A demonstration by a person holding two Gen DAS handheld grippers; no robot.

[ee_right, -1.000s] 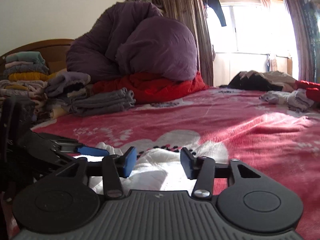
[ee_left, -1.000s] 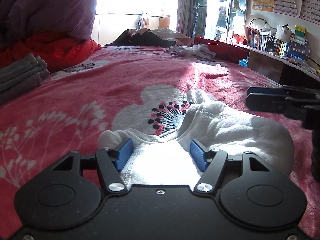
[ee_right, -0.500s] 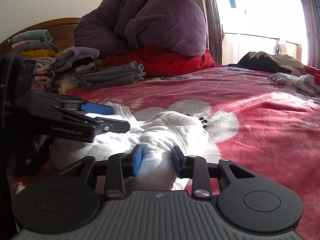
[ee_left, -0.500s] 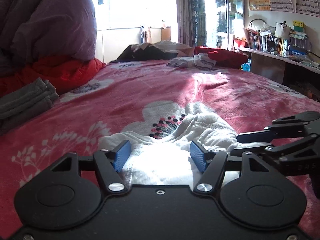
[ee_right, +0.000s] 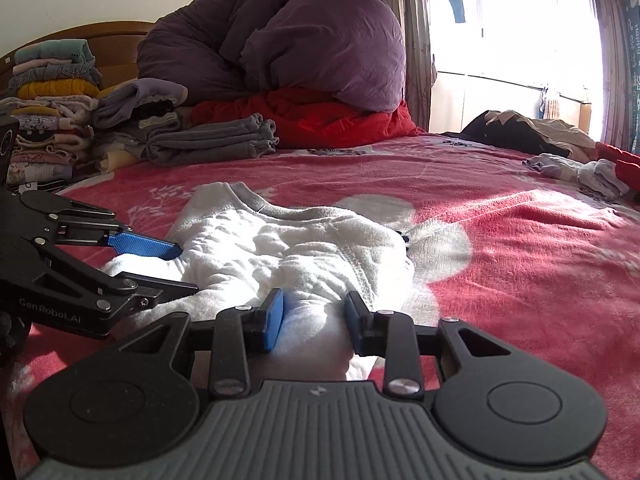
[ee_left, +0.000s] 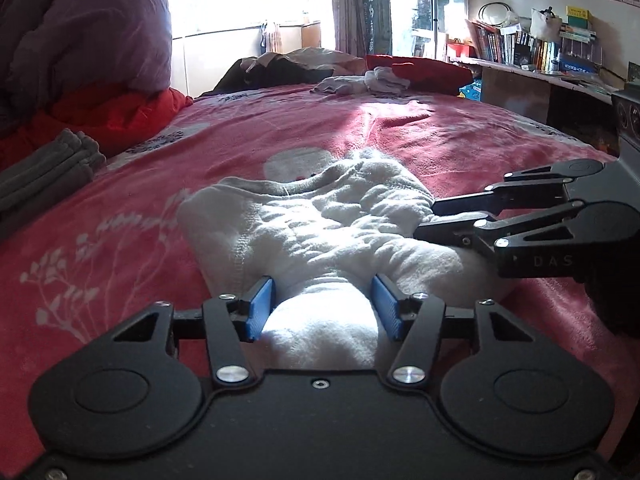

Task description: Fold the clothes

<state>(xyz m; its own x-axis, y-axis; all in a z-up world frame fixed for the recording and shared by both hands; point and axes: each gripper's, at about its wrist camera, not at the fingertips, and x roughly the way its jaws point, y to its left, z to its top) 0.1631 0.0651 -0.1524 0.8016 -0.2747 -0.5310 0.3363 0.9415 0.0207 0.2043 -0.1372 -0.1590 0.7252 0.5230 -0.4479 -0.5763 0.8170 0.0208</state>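
In your left wrist view, your left gripper [ee_left: 323,307] sits low at the near edge of the white fleece garment [ee_left: 320,216], its blue pads [ee_left: 259,309] pressing a bunched fold of the cloth from both sides — it is clamped on that fold. The garment lies spread on the pink flowered bed cover [ee_left: 460,148], grey collar toward the far side. Your right gripper [ee_left: 430,220] comes in from the right, its black fingers closed onto the garment's right edge. A stack of folded grey clothes [ee_left: 44,172] lies at the far left, with a red quilt [ee_left: 120,120] and a purple duvet [ee_left: 88,32] behind it.

In your right wrist view, your right gripper [ee_right: 314,320] pinches a narrow roll of the white fleece garment [ee_right: 288,240] between its pads [ee_right: 274,318] — fingers drawn close, cloth held. Your left gripper [ee_right: 180,268] reaches in from the left, fingers on either side of the garment's near left edge. A pile of folded clothes [ee_right: 52,108] stands far left by the wooden headboard [ee_right: 116,46].
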